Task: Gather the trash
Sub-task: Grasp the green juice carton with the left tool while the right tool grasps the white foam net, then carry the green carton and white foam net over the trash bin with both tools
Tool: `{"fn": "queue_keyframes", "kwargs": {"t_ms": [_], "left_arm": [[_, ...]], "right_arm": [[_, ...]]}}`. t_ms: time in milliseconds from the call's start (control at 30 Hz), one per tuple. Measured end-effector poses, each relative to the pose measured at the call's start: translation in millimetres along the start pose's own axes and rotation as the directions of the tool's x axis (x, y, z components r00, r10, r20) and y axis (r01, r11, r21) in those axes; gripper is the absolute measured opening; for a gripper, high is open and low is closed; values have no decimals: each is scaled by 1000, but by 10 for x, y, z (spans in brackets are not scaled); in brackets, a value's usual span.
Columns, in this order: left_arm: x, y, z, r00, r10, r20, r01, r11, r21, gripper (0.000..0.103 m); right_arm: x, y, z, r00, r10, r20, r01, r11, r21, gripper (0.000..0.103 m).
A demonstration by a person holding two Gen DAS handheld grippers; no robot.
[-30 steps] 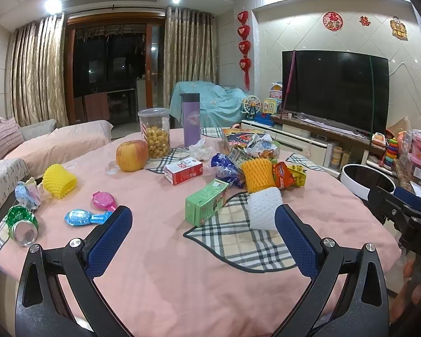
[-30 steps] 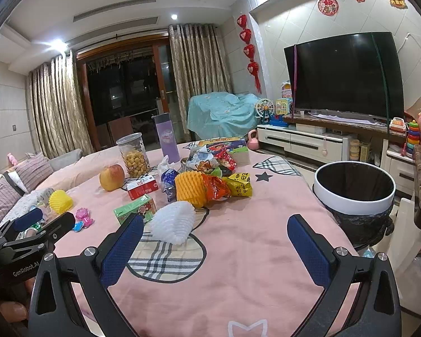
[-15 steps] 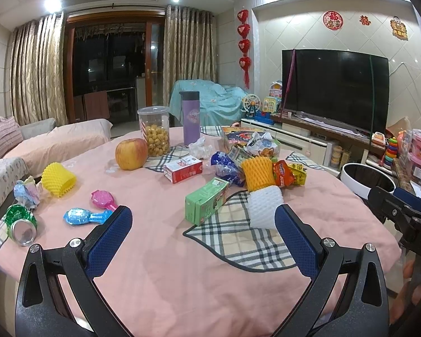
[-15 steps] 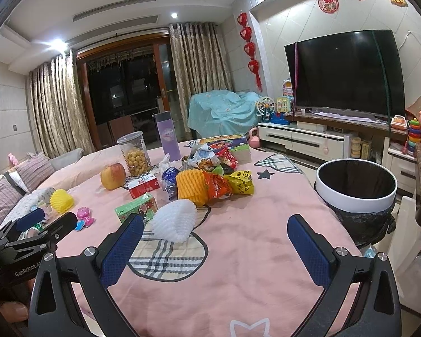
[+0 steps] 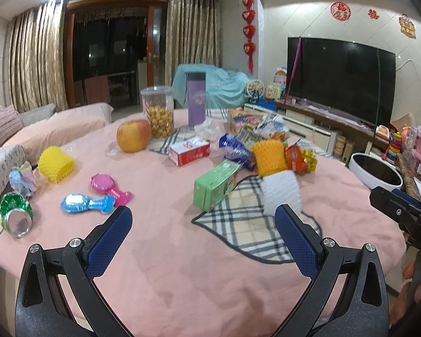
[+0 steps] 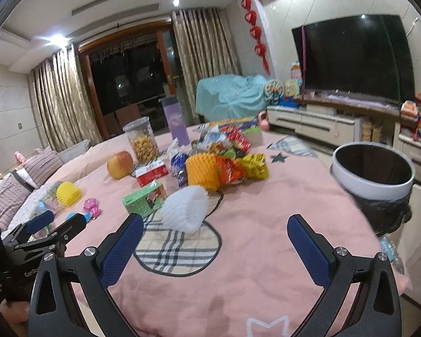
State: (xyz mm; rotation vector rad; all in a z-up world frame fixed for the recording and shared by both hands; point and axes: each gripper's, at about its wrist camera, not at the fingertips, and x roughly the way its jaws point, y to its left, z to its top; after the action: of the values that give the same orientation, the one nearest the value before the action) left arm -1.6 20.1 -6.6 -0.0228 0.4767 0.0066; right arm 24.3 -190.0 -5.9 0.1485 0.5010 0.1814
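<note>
Trash litters the pink worktop (image 5: pixel 182 266): white foam net (image 6: pixel 186 207) nearest, green carton (image 5: pixel 214 186), orange net (image 6: pixel 200 171), wrappers (image 6: pixel 238 163), can (image 5: pixel 15 213). Apple (image 5: pixel 133 139), snack-filled jar (image 5: pixel 157 115) and purple tumbler (image 5: pixel 196 102) stand behind. Bin (image 6: pixel 373 168), black-lined, sits right. Left hand-held gripper (image 5: pixel 203 241) and right hand-held gripper (image 6: pixel 214 248) are both spread, empty.

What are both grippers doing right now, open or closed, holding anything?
Left gripper: open, holding nothing, above the pink tablecloth.
Right gripper: open, holding nothing, white foam fruit net just ahead.
</note>
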Motion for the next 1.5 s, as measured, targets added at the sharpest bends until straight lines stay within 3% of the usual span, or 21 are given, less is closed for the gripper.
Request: {"fn": "queue_keyframes", "kwargs": {"t_ms": [333, 633, 767, 867, 1000, 1067, 1133, 1200, 1300, 1500], "left_arm": [[475, 180, -42, 994, -4, -109, 5, 1000, 16, 103], [938, 262, 62, 980, -39, -197, 43, 999, 20, 103], [1112, 253, 108, 970, -67, -235, 73, 997, 17, 103], [1207, 223, 142, 963, -90, -255, 98, 995, 21, 101], [1339, 131, 184, 951, -106, -291, 124, 991, 43, 88], [1410, 88, 182, 941, -112, -319, 136, 989, 53, 77], [1456, 68, 175, 933, -126, -338, 153, 987, 54, 45], [1476, 48, 156, 925, -134, -355, 163, 985, 54, 34], [1411, 36, 154, 930, -139, -341, 164, 985, 46, 34], [1218, -143, 94, 928, -184, -322, 198, 980, 11, 34]], "right_arm": [[498, -25, -64, 986, 57, -154, -51, 998, 44, 103], [999, -1, -74, 960, 100, -260, -78, 992, 95, 101], [1173, -5, -77, 946, 126, -299, -91, 987, 129, 96], [1285, -14, -84, 935, 140, -327, -95, 984, 148, 86], [1331, 2, -54, 930, 152, -336, -109, 983, 145, 73], [1348, 5, -52, 925, 163, -343, -119, 982, 145, 50], [1376, 23, -40, 921, 173, -350, -129, 981, 145, 43], [1349, 7, -32, 924, 175, -341, -133, 981, 142, 35], [1289, -62, -2, 926, 181, -332, -136, 979, 155, 29], [1124, -327, 41, 937, 165, -309, -114, 977, 179, 27]]}}
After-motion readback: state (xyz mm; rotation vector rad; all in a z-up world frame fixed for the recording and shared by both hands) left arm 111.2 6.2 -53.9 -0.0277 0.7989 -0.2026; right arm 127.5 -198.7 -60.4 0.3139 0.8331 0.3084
